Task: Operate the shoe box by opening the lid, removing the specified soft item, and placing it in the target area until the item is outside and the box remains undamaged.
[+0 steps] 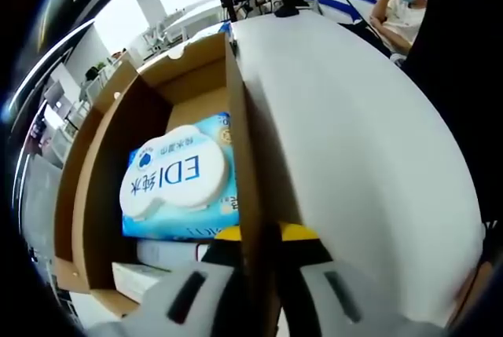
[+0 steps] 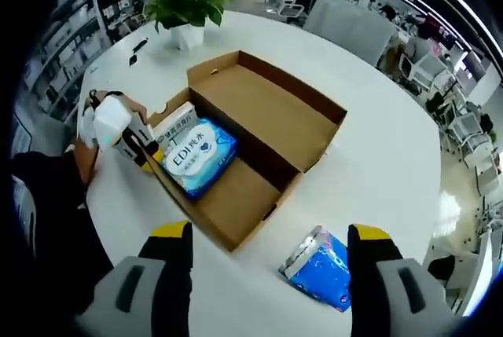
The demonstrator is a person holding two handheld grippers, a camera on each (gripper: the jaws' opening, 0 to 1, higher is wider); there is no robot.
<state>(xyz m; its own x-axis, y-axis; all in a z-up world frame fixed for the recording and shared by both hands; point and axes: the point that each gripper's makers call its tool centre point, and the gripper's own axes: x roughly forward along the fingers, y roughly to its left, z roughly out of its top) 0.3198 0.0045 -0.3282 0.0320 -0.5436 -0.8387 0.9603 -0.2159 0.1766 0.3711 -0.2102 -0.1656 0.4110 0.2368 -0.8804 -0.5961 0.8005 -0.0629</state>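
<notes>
The brown cardboard shoe box lies open on the white table, its lid folded back on the far side. Inside it sit a blue-and-white wipes pack and a white carton. My left gripper is shut on the box's side wall, which stands between its yellow-tipped jaws. In the right gripper view the left gripper sits at the box's left edge, held by a hand. My right gripper hovers open above the table, near the box's front. A blue soft pack lies on the table outside the box.
A potted plant and a small black object stand at the far side of the round white table. Desks and chairs fill the room behind. A seated person is beyond the table.
</notes>
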